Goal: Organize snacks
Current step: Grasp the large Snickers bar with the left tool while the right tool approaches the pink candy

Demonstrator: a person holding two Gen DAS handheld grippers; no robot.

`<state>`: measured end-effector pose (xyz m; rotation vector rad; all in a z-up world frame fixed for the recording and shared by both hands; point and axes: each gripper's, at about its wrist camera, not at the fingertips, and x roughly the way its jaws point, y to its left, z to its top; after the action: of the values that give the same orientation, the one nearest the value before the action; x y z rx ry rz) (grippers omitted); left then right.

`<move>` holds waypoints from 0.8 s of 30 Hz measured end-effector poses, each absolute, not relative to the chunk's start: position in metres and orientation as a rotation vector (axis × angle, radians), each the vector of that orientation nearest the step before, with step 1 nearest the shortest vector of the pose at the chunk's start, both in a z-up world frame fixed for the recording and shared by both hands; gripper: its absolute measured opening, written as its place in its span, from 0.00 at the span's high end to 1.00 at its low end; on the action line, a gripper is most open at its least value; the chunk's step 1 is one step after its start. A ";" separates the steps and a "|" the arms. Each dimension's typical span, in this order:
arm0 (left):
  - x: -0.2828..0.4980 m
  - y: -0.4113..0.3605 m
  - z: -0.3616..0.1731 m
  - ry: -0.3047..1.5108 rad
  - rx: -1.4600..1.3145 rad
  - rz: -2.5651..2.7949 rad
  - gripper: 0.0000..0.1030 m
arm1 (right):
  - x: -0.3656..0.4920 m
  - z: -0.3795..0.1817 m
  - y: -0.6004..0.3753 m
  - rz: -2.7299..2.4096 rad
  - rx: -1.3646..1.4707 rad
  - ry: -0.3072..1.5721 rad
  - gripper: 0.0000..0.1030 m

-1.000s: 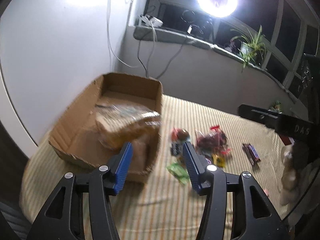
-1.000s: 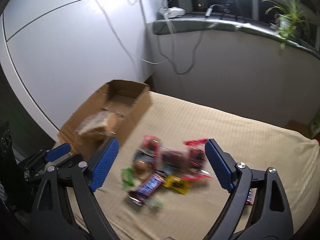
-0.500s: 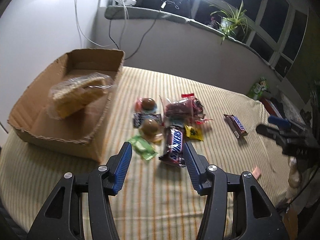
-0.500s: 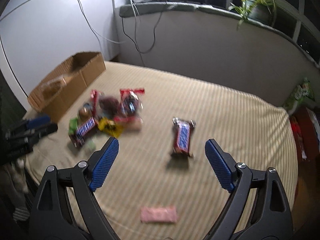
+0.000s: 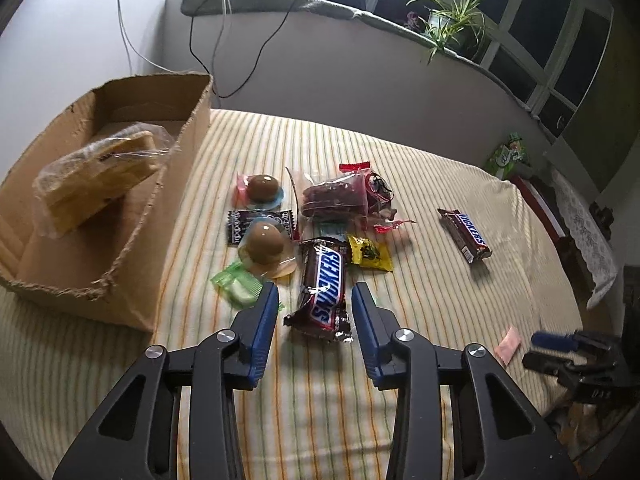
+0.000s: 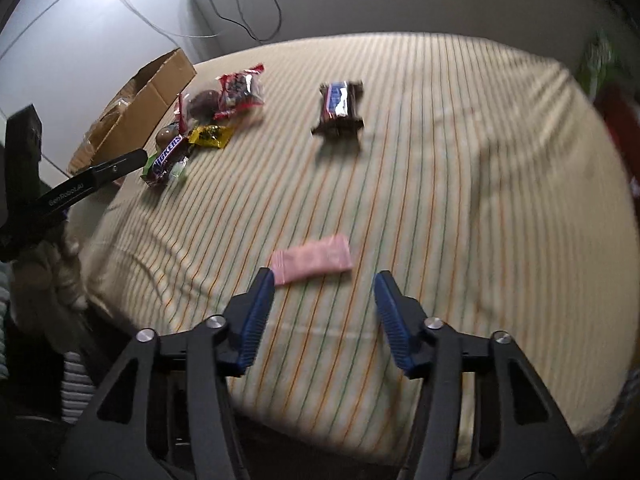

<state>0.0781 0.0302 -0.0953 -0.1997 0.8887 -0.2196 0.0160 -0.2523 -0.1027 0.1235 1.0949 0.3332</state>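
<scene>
My left gripper has just been closing; its jaws straddle the Snickers untouched, bar lying lengthwise between them. My right gripper, also narrowing and empty, hangs just short of the pink packet.

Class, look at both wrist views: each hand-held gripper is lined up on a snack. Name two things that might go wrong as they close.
1. The left hand-held gripper, jaws just closing, straddles only the crinkled end of the near Snickers bar; it may slip out or drag the green candy beside it.
2. The right hand-held gripper, also closing, approaches the flat pink packet; its fingers may pinch the striped cloth instead.
</scene>
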 end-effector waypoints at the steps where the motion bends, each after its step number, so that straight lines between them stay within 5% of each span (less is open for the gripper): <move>1: 0.080 0.029 -0.096 0.892 -0.198 -0.221 0.64 | 0.017 -0.106 -0.252 0.331 0.131 1.106 0.48; 24: 0.103 0.024 -0.111 0.936 -0.142 -0.221 0.64 | 0.023 -0.117 -0.191 0.309 -0.191 0.970 0.44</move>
<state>0.1032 0.0241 -0.1106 -0.1422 0.9363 -0.2214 0.0229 -0.1905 -0.1168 -0.1911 0.9704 0.3092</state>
